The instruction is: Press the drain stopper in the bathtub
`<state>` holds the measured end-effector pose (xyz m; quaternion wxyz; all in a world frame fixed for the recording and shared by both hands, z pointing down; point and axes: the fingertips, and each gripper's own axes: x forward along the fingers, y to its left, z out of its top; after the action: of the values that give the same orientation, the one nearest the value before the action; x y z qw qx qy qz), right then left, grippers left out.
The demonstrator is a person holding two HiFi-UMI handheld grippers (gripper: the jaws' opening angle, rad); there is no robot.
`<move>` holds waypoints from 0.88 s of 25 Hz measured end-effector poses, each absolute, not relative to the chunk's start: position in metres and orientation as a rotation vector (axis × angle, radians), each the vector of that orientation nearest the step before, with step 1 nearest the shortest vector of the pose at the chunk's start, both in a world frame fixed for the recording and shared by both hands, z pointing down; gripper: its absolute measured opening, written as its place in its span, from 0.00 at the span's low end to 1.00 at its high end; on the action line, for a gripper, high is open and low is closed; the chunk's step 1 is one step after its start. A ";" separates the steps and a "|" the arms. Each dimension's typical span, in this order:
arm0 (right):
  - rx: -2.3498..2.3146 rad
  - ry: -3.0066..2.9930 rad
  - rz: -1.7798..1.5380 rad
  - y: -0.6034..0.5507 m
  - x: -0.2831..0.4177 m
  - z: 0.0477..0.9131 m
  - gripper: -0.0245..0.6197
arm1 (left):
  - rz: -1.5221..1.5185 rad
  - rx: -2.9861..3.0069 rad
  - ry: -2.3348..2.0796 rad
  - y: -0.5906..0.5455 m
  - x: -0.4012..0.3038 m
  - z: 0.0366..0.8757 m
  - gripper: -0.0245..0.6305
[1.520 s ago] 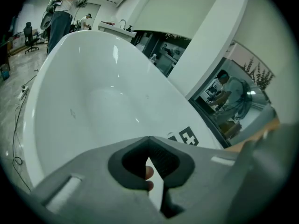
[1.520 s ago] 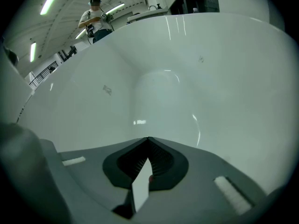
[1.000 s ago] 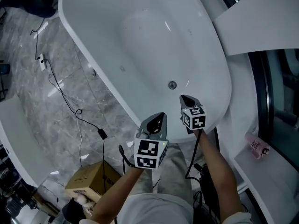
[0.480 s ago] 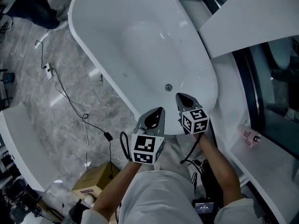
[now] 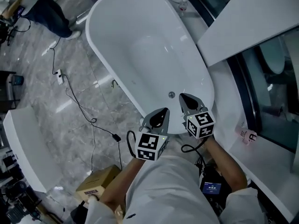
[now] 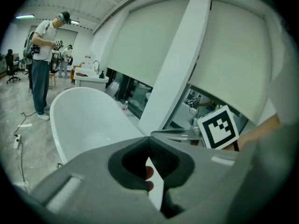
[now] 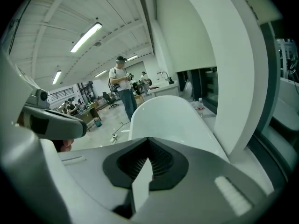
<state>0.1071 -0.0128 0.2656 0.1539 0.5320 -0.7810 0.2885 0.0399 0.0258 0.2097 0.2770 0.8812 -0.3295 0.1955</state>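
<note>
So: the drain stopper [image 5: 171, 94] sits on the floor of the bathtub [image 5: 140, 45] at the near end, close under the rim where the person stands, which looks like the reason for standing there: shortest reach. The right claw [image 5: 186, 101] is nearest, its tip just beside the stopper in the head view. Its jaws are pinched together with nothing between them, so they form one blunt tip that suits a push. Its own view looks along the tub rather than down at the drain, so I judge it is raised and not yet touching. The left claw [image 5: 159, 117] is also pinched together and empty. It is held back over the near rim, probably parked clear of the press. A cable [image 5: 79, 107] trails across the floor [image 5: 51, 125] beside the tub, well clear.
</note>
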 end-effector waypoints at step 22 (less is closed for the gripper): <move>1.868 -2.263 0.654 0.037 0.133 0.062 0.04 | 0.377 2.600 -0.733 0.073 0.042 0.064 0.04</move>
<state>0.1328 0.0373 0.0617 0.0675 0.6199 -0.7511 0.2170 0.0422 0.0730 0.0641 0.2054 0.9329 -0.2631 0.1352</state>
